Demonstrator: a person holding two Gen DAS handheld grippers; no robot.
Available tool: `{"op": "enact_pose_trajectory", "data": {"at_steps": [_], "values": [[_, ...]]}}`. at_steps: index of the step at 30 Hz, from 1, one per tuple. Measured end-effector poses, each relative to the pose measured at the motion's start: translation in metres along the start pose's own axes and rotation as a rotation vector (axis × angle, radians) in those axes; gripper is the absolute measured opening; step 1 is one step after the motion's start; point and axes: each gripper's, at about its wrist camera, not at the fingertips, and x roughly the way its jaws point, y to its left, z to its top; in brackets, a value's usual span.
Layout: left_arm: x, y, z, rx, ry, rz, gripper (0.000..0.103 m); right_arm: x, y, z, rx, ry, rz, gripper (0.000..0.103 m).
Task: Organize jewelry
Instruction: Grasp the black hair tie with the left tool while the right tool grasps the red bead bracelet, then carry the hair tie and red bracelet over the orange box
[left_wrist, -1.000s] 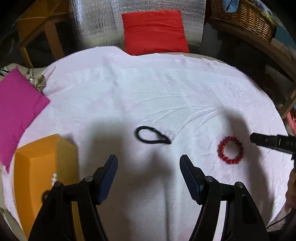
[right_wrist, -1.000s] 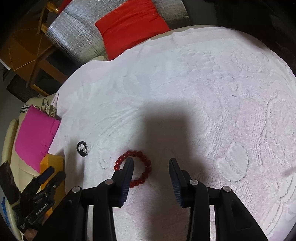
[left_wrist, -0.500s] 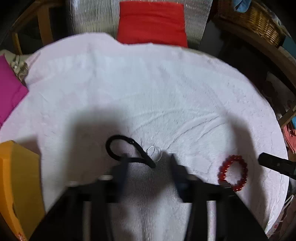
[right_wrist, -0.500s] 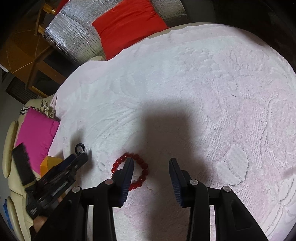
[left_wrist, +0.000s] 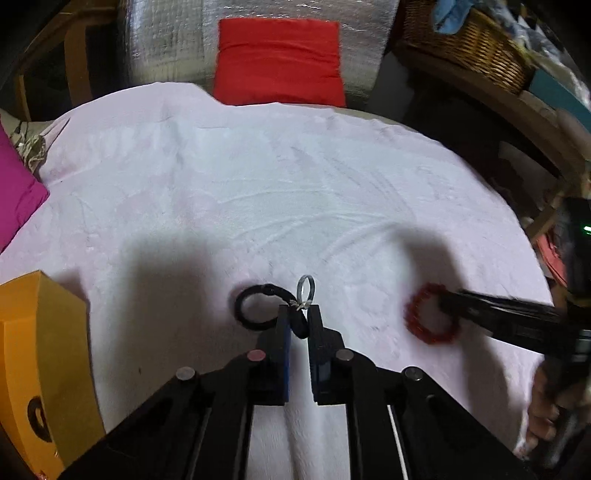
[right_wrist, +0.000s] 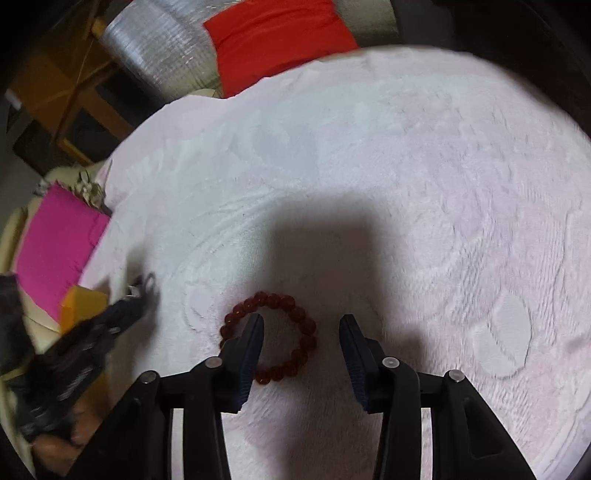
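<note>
Now the left gripper (left_wrist: 298, 317) had come down from its hover a second earlier and pinched its fingers together on the black cord (left_wrist: 255, 308), just below the small silver ring (left_wrist: 306, 288) tied to it; the cord's loop lay on the white cloth (left_wrist: 295, 192) at about 10 o'clock from the fingertips. That grip suggested the cord and ring were ready to be lifted and carried to the orange box (left_wrist: 44, 354), which sat at the cloth's edge near 8 o'clock in the left wrist view.

The right gripper (right_wrist: 301, 332) had crept forward, and its fingers stood apart, one tip set inside the red bead bracelet (right_wrist: 291, 332) and the other outside it toward 3 o'clock, not yet closed on the beads.

Open cloth stretched toward 12 o'clock in both views, as far as the red cushion (left_wrist: 279, 61). Toward 9 o'clock the cloth ended near the pink cushion (right_wrist: 55, 251), so the left hand's path to the box ran close along that edge.
</note>
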Motion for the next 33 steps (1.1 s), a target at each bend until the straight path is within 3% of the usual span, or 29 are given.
{"op": "enact_pose_trajectory", "data": {"at_steps": [2,5,8,14,23,33], "values": [[-0.01,-0.004,-0.006,0.018,-0.014,0.0,0.009,0.003,0.008,-0.002,-0.047,-0.016,-0.046,0.016],[-0.025,-0.009,-0.014,0.033,-0.03,-0.008,0.008,0.002,0.014,-0.005,-0.081,-0.039,-0.09,0.011],[-0.041,-0.011,-0.023,0.034,-0.049,-0.024,0.008,-0.006,0.014,-0.005,-0.057,-0.057,-0.081,0.011],[-0.073,-0.022,-0.034,0.05,-0.1,-0.002,0.008,-0.034,0.006,-0.002,0.02,-0.127,0.012,0.011],[-0.134,-0.032,-0.05,0.106,-0.207,0.161,0.008,-0.071,0.021,-0.01,0.049,-0.241,0.135,0.011],[-0.197,-0.022,-0.077,0.133,-0.282,0.25,0.008,-0.117,0.068,-0.062,0.009,-0.325,0.291,0.011]]}}
